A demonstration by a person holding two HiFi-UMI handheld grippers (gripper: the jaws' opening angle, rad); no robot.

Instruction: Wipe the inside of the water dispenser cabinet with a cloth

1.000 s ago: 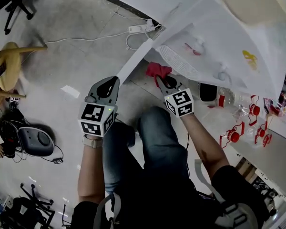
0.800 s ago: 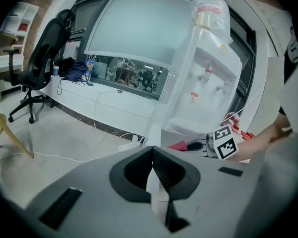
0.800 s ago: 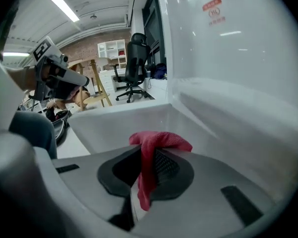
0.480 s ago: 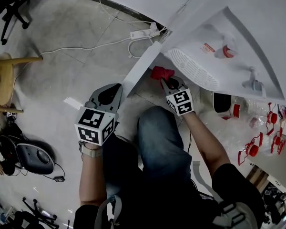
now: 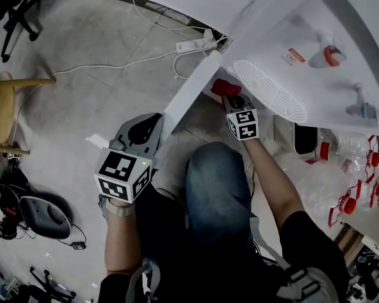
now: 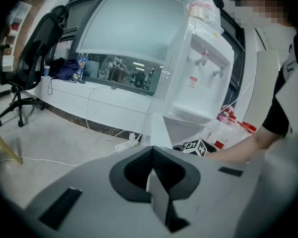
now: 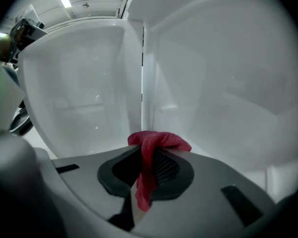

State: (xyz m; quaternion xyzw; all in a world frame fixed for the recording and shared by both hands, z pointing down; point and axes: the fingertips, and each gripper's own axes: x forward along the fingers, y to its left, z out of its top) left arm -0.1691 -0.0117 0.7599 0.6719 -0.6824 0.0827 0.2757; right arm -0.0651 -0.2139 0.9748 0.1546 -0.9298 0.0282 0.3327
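Observation:
The white water dispenser (image 5: 303, 55) stands at the upper right, its lower cabinet door (image 5: 191, 93) swung open. My right gripper (image 5: 233, 98) reaches into the cabinet opening under the drip grille (image 5: 268, 90) and is shut on a red cloth (image 5: 223, 87). In the right gripper view the red cloth (image 7: 156, 142) hangs out of the shut jaws of my right gripper (image 7: 148, 150), close to the white inner walls (image 7: 89, 93) of the cabinet. My left gripper (image 5: 151, 117) sits at the door's lower edge. In the left gripper view my left gripper (image 6: 152, 156) is shut on the thin white door panel (image 6: 158, 130).
A power strip (image 5: 199, 42) with white cables lies on the floor behind the door. A wooden stool (image 5: 1, 106) and a black device (image 5: 41, 212) are at the left. Red-capped plastic bottles (image 5: 350, 197) lie at the right. My knees (image 5: 215, 182) are below the opening.
The right gripper with the red cloth has gone further up and right into the cabinet. The left gripper stays on the door, which has shifted slightly with the view.

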